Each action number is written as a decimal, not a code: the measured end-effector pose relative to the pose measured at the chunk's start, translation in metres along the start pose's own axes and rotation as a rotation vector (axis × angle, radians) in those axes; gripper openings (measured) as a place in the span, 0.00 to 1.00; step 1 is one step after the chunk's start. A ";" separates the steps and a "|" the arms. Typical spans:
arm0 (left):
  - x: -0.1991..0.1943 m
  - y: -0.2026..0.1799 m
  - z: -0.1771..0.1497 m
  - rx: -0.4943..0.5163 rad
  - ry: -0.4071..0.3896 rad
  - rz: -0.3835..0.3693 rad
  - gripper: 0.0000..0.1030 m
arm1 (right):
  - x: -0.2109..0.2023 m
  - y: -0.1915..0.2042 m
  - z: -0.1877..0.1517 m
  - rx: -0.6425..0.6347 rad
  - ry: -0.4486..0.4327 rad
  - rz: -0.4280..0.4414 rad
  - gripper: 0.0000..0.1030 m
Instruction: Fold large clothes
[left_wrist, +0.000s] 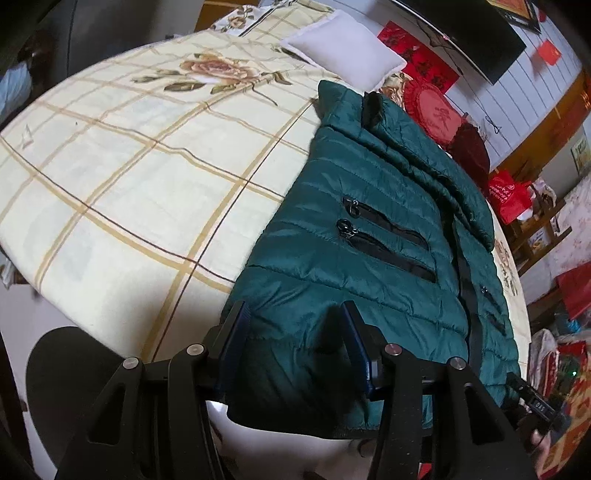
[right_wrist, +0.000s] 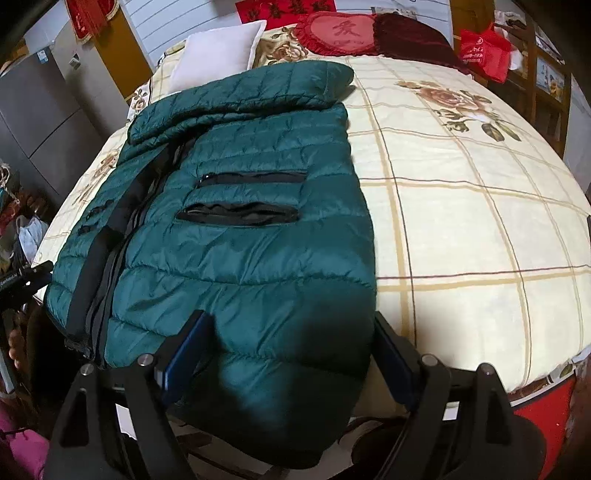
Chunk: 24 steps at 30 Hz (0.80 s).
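A dark green quilted puffer jacket (left_wrist: 369, 221) lies front up on the bed, sleeves folded in across the chest, black zip pockets showing. Its hem hangs over the near edge of the bed. My left gripper (left_wrist: 293, 314) is open, its blue-padded fingers (left_wrist: 236, 332) standing either side of the hem's left corner. In the right wrist view the jacket (right_wrist: 251, 206) fills the left half. My right gripper (right_wrist: 291, 325) is open with its fingers (right_wrist: 188, 350) straddling the hem's right corner. Neither gripper pinches the cloth.
The bed has a cream checked sheet (left_wrist: 129, 166) with rose prints. A white pillow (left_wrist: 343, 48), a red round cushion (right_wrist: 340, 31) and a dark red cushion (right_wrist: 410, 37) lie at the head. A red bag (right_wrist: 484, 51) and shelves stand beside the bed.
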<state>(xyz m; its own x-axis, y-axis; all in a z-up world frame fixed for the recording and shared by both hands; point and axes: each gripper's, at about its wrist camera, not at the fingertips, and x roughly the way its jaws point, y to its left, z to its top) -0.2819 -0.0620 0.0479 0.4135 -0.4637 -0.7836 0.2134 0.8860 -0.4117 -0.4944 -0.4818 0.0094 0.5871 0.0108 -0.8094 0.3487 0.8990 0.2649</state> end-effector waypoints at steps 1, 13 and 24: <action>0.001 0.002 0.001 -0.006 0.000 -0.001 0.67 | 0.000 -0.001 0.000 0.012 -0.001 0.010 0.85; 0.015 0.015 0.005 -0.035 0.017 -0.010 0.70 | 0.011 -0.005 -0.001 0.043 0.026 0.056 0.86; 0.018 0.000 -0.001 0.060 0.031 -0.048 0.82 | 0.013 -0.004 0.002 0.026 0.016 0.111 0.91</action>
<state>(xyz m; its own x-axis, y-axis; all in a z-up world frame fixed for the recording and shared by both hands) -0.2751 -0.0707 0.0334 0.3744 -0.5043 -0.7782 0.2849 0.8612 -0.4210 -0.4863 -0.4862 -0.0014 0.6114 0.1169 -0.7827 0.3009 0.8804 0.3666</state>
